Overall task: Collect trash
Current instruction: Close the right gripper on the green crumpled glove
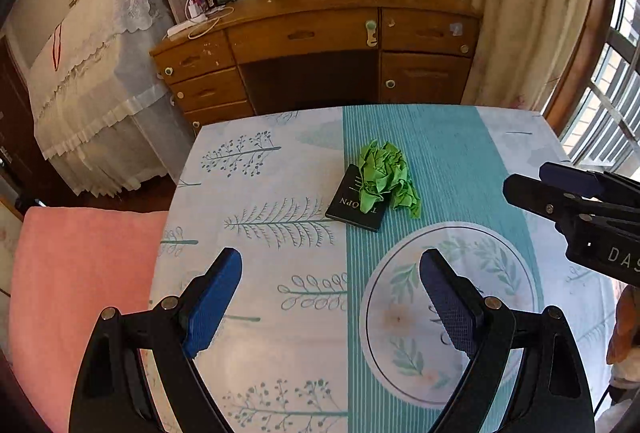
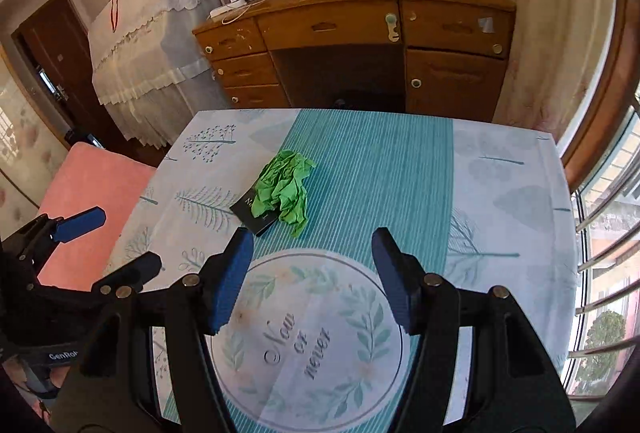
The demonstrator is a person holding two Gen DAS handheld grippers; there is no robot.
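Crumpled green paper (image 1: 386,175) is lying at frame centre on the tablecloth (image 1: 280,161), overlapping a black booklet (image 1: 352,205). Lower left, the left gripper (image 1: 330,297) is hovering with jaws spread wide — holding nothing. Right of it, the right gripper (image 2: 312,273) is hovering likewise — jaws apart, empty.

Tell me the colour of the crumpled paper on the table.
Bright green. The crumpled paper lies partly on a black booklet; the left wrist view shows it best.

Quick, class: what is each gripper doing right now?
Left gripper: open, holding nothing.
Right gripper: open, holding nothing.
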